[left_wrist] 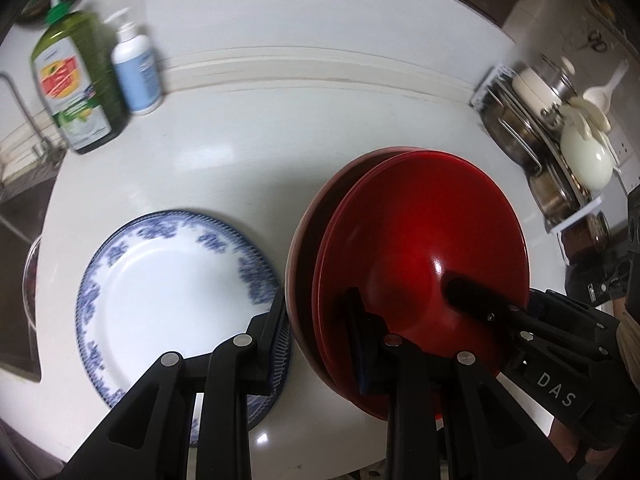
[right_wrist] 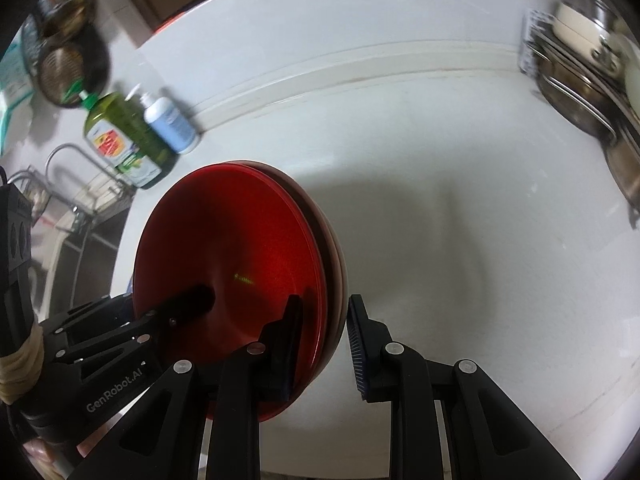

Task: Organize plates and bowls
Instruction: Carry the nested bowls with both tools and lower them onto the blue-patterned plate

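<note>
Two or three red plates [left_wrist: 420, 236] are held together on edge above the white counter; they also show in the right wrist view [right_wrist: 240, 256]. My left gripper [left_wrist: 316, 312] straddles their near rim, one finger on each side, with a small gap on the left side. My right gripper [right_wrist: 324, 332] straddles the same rim from the other side, its right pad a little off the stack. Each gripper shows in the other's view. A blue-and-white patterned plate [left_wrist: 168, 292] lies flat on the counter, left of the red stack, under my left finger.
A green dish-soap bottle [left_wrist: 76, 84] and a white-blue pump bottle [left_wrist: 136, 68] stand at the back left by the sink [left_wrist: 16, 248]. A rack of steel pots and utensils [left_wrist: 560, 140] stands at the right. White counter [right_wrist: 460, 220] lies right of the stack.
</note>
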Motion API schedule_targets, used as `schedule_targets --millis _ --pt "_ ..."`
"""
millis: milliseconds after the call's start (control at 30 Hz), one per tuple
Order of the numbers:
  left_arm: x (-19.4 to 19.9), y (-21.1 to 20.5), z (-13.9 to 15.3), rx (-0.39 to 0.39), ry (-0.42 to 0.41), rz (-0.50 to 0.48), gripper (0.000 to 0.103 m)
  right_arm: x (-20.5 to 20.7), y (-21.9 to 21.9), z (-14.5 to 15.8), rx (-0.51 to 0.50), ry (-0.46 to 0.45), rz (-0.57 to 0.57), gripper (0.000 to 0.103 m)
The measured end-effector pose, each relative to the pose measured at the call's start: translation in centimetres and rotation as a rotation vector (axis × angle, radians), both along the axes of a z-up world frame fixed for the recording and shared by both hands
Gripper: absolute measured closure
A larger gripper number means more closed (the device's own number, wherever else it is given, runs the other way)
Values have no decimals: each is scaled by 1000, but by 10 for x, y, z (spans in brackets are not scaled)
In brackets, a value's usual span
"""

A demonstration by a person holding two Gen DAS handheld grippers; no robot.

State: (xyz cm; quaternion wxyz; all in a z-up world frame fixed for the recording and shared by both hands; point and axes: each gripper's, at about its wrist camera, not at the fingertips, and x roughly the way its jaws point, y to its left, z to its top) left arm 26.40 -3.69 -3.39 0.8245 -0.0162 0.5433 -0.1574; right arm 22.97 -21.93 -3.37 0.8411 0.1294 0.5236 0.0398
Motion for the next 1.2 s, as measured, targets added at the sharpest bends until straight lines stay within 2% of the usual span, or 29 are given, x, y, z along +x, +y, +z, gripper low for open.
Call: schedule_targets --millis 767,1200 --pt "-23 110 5 14 1 260 76 17 111 2 20 -3 268 79" --pt "-27 148 -13 21 44 333 76 23 157 -16 28 54 362 79"
